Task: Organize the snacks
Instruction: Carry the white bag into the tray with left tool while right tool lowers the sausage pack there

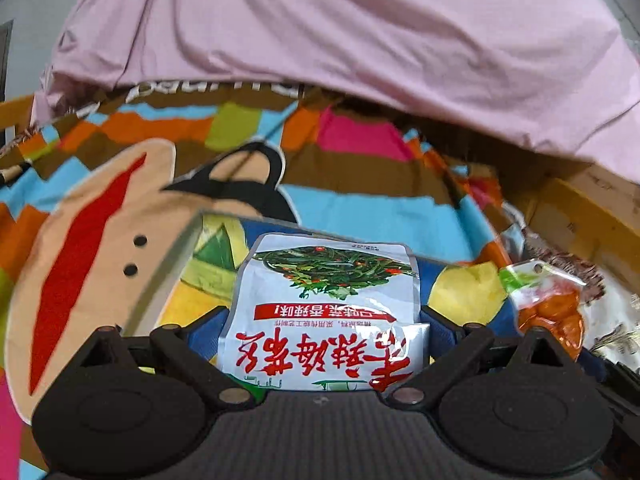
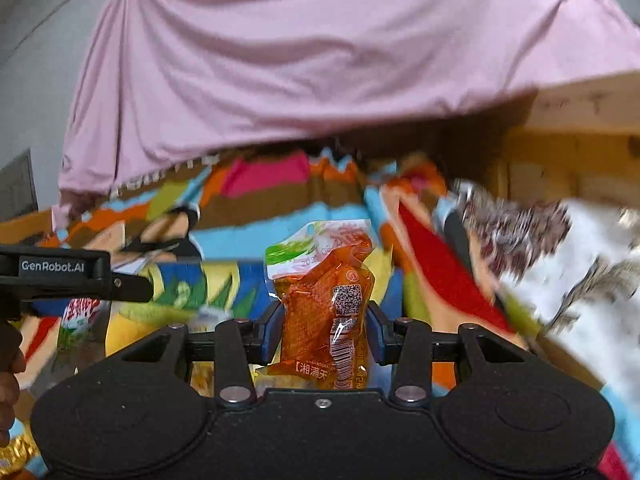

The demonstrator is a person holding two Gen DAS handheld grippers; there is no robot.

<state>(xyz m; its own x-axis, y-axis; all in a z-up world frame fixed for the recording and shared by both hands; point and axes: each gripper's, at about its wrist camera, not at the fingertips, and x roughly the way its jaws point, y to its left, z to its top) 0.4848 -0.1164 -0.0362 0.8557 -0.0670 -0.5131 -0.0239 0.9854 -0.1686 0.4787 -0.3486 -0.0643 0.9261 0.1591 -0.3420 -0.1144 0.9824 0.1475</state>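
A: Both are loaded. The left hand-held gripper (image 1: pixel 324 340) is clamped on a white seaweed packet (image 1: pixel 326 312), and the right hand-held gripper (image 2: pixel 326 330) pinches an orange snack pouch (image 2: pixel 324 300). Each is held up above the patterned blanket (image 1: pixel 360 196).

B: What could go wrong?

A: The packets are slick film, gripped low with the tops free. I'd judge a quick swing could let one slide out, and the two grippers sit close enough to knock together.

B: Any containers?

A: A cardboard box (image 2: pixel 580 148) stands at the blanket's far right edge; I can't tell what's inside. A blue pictured bag (image 1: pixel 452 292) lies flat under the packets, with more wrappers at the near left edge.
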